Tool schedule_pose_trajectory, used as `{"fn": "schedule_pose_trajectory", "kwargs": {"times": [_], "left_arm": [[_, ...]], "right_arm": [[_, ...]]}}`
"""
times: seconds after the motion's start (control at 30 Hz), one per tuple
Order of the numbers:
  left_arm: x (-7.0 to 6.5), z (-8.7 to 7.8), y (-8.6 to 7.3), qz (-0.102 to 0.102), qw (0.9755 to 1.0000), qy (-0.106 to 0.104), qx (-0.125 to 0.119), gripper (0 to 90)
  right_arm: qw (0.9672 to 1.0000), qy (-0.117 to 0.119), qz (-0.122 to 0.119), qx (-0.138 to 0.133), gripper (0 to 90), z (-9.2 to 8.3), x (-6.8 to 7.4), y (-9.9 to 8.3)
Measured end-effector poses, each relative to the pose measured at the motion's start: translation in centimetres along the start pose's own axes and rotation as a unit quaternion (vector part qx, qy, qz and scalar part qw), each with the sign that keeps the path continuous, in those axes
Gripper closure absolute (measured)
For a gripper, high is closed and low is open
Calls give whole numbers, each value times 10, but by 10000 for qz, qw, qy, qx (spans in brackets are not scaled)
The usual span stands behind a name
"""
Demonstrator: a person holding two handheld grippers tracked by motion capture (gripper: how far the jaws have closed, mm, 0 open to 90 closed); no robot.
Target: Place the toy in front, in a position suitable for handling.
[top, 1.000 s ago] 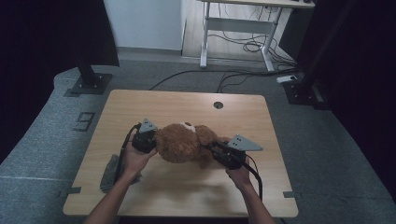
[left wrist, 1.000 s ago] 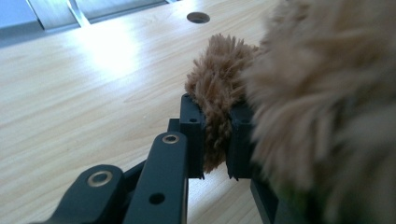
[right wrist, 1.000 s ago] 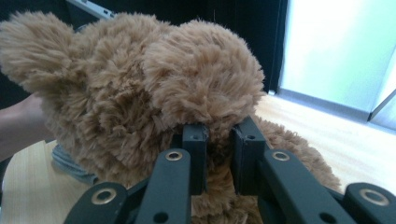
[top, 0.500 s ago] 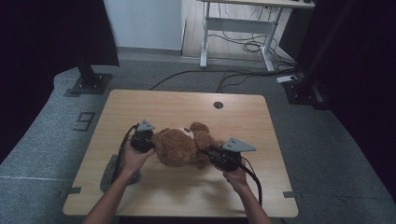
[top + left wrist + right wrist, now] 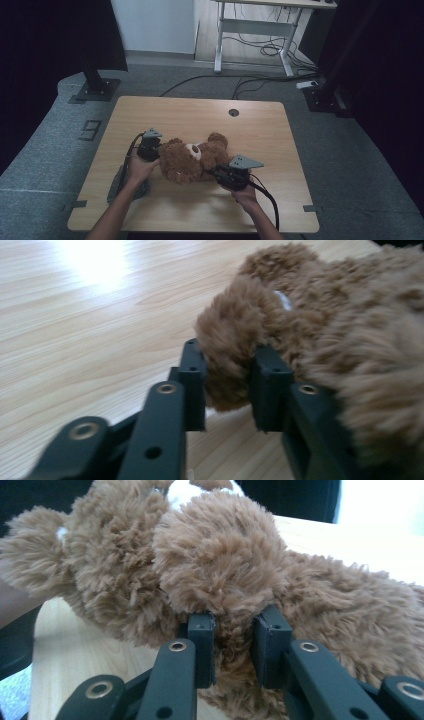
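Wooden table (image 5: 260,125), pale grain, one round grommet hole (image 5: 233,112) near the far edge. Brown teddy bear (image 5: 192,157) lying at the table's middle. Left gripper (image 5: 227,385) clamped on one furry limb; right gripper (image 5: 234,645) clamped on another.

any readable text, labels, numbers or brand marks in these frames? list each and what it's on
"9": a pale mark that reads like this digit, on the grey floor mat left of the table.
The teddy bear, held by the left gripper and the right gripper, has a small white tag, too blurred to show any print.
Nothing else readable.
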State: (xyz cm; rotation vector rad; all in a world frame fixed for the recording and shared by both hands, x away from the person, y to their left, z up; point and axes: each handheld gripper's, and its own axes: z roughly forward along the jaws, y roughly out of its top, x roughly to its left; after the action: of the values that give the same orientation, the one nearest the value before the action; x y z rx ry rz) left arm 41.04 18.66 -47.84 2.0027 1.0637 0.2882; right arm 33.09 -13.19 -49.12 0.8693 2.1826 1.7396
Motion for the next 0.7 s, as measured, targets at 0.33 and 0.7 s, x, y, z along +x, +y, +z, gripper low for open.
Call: {"fn": "schedule_pose_trajectory", "kwargs": {"times": [0.33,0.7], "left_arm": [[15,-52,-4,-307,9987,77,-404,452],[-31,-61,-26,-128,9963,-846,-53,211]], "right_arm": [[9997,-192,41,124,732,12,4,-4],[9989,-425,58,195,727,25,10,-8]]}}
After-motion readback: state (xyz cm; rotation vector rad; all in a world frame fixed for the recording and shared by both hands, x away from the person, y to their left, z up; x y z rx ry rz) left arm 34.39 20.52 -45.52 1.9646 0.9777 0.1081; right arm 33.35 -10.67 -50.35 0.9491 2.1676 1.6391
